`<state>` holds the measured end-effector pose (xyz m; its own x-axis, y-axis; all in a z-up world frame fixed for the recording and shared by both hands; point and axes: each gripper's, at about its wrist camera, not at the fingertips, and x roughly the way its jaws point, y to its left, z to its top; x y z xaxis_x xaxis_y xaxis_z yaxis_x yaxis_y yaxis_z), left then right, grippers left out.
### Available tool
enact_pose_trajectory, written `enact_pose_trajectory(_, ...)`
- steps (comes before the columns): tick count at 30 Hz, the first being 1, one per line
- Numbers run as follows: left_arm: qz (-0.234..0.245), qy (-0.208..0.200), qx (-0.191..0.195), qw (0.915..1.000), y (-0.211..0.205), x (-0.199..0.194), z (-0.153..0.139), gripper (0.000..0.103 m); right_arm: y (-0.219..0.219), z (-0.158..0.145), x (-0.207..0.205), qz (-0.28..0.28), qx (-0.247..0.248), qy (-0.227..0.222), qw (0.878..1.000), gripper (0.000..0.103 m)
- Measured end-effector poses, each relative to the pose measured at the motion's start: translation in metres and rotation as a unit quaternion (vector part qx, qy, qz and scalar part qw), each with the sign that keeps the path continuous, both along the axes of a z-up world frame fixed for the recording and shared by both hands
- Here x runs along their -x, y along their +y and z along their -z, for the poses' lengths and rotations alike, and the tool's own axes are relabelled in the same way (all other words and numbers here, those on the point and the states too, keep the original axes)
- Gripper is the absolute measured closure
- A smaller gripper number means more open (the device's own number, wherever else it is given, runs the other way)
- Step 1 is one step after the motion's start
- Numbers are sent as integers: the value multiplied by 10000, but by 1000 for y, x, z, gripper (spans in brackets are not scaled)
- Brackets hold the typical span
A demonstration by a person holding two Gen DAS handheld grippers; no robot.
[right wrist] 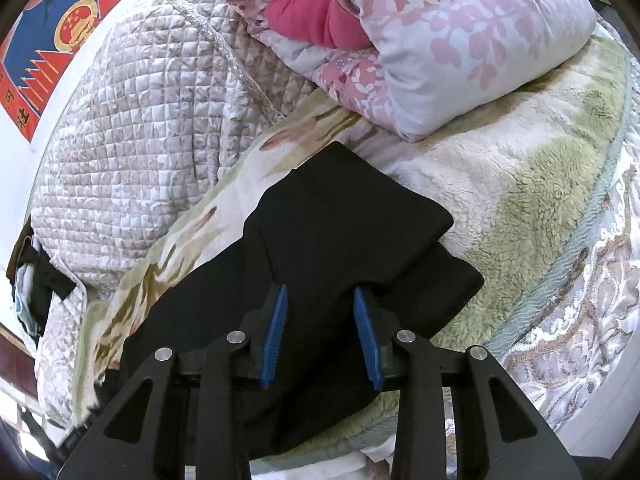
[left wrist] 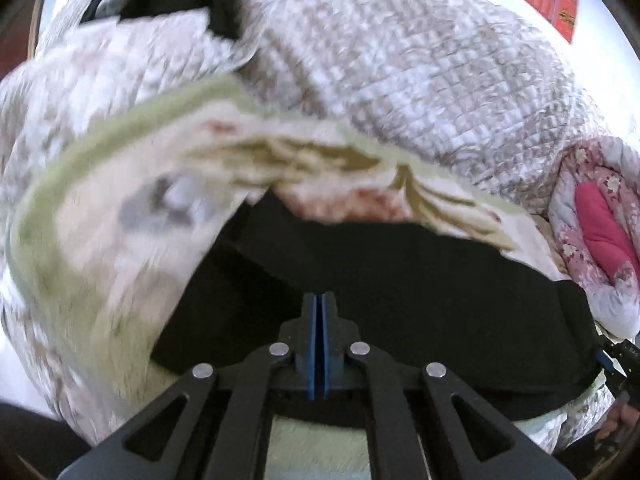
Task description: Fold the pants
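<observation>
The black pants (right wrist: 344,232) lie folded in layers on a cream and green fleece blanket (right wrist: 520,208) on the bed. In the left wrist view the pants (left wrist: 400,272) fill the lower middle. My left gripper (left wrist: 319,300) has its blue pads pressed together; the tips rest against the black fabric, and I cannot tell whether cloth is pinched between them. My right gripper (right wrist: 320,300) is open, its blue pads (right wrist: 276,332) spread apart over the near part of the pants, with fabric between them.
A quilted beige bedspread (right wrist: 132,136) is bunched at the left. A folded pink floral duvet (right wrist: 440,40) lies at the back right; it also shows in the left wrist view (left wrist: 592,232). A red and blue poster (right wrist: 48,40) hangs on the wall. Dark clothes (right wrist: 36,284) lie at far left.
</observation>
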<state>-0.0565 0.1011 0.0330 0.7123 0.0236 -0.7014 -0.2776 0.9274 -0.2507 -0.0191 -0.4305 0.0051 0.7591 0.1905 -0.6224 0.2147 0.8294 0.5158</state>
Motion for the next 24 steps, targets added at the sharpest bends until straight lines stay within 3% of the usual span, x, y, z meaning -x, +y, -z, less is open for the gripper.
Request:
enact_pose_trajectory(1,-36,91,144,9998,4,0,6,98,0,0,0,10,-25,-10,10000,68)
enact_pose_trajectory(3,-67,273,588,9979,10,-2,15,88,-1,0,2,24,-85,-48,9999,68)
enact_pose_trajectory(4,-77,302,865,9958,15,-3,20,70,-2,-1,3,28,-89,-74,9999,68)
enact_pose_trajectory(5,-111,277,1035,9942,17,-2,22,58,-2,-2,3,30,-79,-104,9999,68)
enact_pose_trajectory(15,-406,308,1198,9915,24,19,30,56,-1,-3,2,65,-6,-167,9998,67)
enact_pose_trajectory(19,-572,285,1536,9861,33,18,33,56,-1,-2,1,60,4,-173,9998,66)
enact_pose_trajectory(24,-837,257,1375,9866,40,2,36,56,-2,-3,1,82,1,-242,9997,66)
